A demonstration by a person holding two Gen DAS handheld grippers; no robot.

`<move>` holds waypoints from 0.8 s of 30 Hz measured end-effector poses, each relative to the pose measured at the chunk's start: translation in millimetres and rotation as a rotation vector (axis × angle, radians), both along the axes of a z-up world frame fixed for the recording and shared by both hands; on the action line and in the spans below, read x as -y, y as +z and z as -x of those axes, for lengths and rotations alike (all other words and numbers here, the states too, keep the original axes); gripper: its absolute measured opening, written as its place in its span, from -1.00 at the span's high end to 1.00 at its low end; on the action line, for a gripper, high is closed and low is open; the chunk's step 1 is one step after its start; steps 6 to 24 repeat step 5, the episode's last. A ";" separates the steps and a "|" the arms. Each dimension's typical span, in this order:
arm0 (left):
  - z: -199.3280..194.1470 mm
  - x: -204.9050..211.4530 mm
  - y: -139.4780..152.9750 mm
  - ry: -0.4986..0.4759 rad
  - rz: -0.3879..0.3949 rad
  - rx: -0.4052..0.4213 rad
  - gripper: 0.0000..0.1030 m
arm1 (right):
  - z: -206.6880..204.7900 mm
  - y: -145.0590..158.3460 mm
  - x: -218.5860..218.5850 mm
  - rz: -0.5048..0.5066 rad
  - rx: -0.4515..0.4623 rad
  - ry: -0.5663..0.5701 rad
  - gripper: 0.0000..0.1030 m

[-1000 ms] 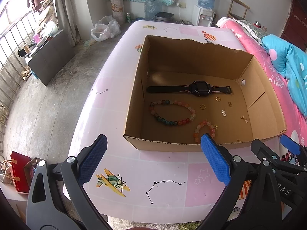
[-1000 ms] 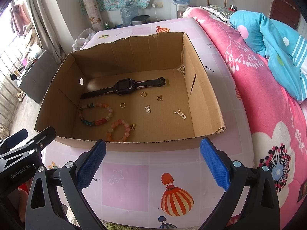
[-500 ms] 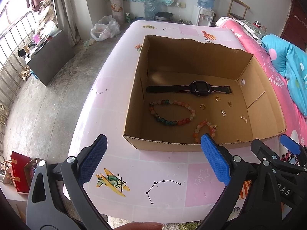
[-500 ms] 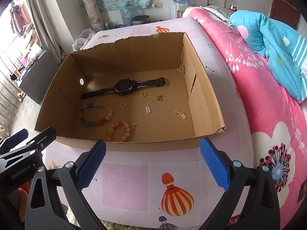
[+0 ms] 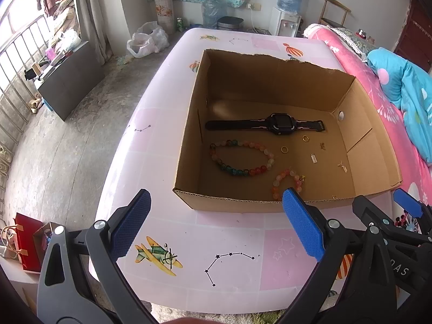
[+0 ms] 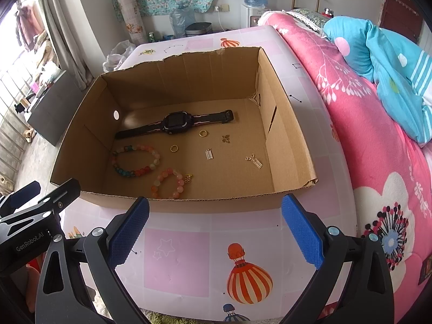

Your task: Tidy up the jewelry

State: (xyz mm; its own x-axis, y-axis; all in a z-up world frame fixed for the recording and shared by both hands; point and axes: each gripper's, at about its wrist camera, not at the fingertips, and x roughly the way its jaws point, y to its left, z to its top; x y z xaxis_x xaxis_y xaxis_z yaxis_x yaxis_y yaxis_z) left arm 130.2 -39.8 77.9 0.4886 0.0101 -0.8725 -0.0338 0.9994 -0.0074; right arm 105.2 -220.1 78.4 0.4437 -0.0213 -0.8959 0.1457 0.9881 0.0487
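Observation:
An open cardboard box sits on the pink table. Inside lie a black watch, a multicoloured bead bracelet, a smaller pink bead bracelet, two gold rings and several small charms. My left gripper stands open above the table, short of the box's near wall. My right gripper is open too, beside it on the right, holding nothing.
A pink floral bedspread with a blue quilt runs along the table's right side. The table's left edge drops to a concrete floor. A red bag stands on the floor at lower left.

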 end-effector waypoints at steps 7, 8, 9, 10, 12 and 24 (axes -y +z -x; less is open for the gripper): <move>0.2 -0.3 0.1 0.001 0.001 0.000 -0.83 | 0.1 0.3 0.3 -0.002 -0.003 0.000 -0.86; 0.2 -0.3 0.1 0.001 0.001 0.000 -0.83 | 0.1 0.3 0.3 -0.002 -0.003 0.000 -0.86; 0.2 -0.3 0.1 0.001 0.001 0.000 -0.83 | 0.1 0.3 0.3 -0.002 -0.003 0.000 -0.86; 0.2 -0.3 0.1 0.001 0.001 0.000 -0.83 | 0.1 0.3 0.3 -0.002 -0.003 0.000 -0.86; 0.2 -0.3 0.1 0.001 0.001 0.000 -0.83 | 0.1 0.3 0.3 -0.002 -0.003 0.000 -0.86; 0.2 -0.3 0.1 0.001 0.001 0.000 -0.83 | 0.1 0.3 0.3 -0.002 -0.003 0.000 -0.86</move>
